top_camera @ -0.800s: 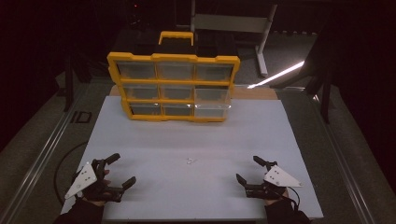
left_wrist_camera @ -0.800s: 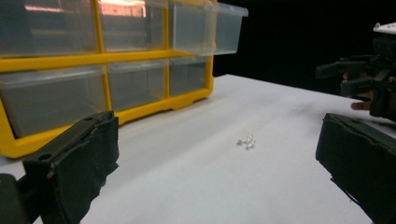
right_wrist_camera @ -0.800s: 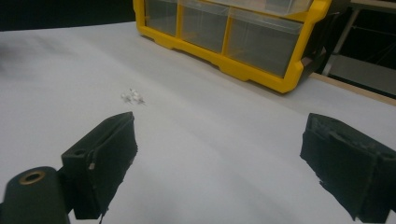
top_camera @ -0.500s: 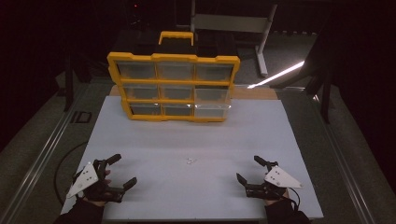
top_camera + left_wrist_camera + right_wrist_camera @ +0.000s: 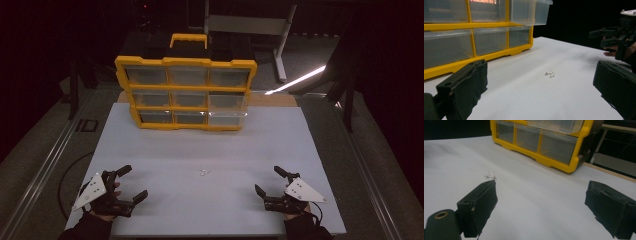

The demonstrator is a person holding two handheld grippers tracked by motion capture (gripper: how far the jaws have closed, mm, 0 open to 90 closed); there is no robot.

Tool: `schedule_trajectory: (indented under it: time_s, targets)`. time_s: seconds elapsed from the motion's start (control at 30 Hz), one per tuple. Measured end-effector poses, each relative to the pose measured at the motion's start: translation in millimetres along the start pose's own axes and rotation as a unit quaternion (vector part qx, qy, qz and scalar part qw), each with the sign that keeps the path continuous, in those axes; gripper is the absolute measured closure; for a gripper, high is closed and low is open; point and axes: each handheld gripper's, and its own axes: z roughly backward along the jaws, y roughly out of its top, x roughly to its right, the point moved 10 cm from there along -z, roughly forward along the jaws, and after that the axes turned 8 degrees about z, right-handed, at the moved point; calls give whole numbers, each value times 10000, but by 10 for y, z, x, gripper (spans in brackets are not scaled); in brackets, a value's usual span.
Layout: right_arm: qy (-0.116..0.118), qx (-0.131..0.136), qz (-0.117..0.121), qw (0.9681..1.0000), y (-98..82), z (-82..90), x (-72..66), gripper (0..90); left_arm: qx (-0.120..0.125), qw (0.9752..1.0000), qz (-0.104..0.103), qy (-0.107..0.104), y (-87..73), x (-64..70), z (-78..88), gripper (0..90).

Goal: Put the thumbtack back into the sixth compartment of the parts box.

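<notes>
Resting wide-jawed, left tool (image 5: pixel 129 183) and right tool (image 5: pixel 270 182) flank small white pieces (image 5: pixel 204 173); yellow drawer organizer (image 5: pixel 186 93) stands beyond.

Yellow drawer organiser (image 5: pixel 186 92) — white table (image 5: pixel 280 145)

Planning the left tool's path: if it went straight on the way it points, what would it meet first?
Probably the small clear parts on the white table, lying ahead between the open left tool's jaws; depth is uncertain.

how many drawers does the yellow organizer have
9 clear plastic drawers in the yellow organizer, in three rows of three: top, middle, bottom. The middle right drawer is pulled out somewhat. None seem hidden.
</notes>
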Motion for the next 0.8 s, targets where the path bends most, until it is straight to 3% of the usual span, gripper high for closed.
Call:
schedule_trajectory:
  time_s: [0.43, 0.8]
  targets:
    - [-64, 27, -18, 10000, 20, 11, 16, 101, -112, 9998, -67, -164, 165, 142, -88, 0]
    - [-52, 0, -22, 10000, 20, 3, 10, 101, -378, 9980, -125, -484, 417, 260, -345, 0]
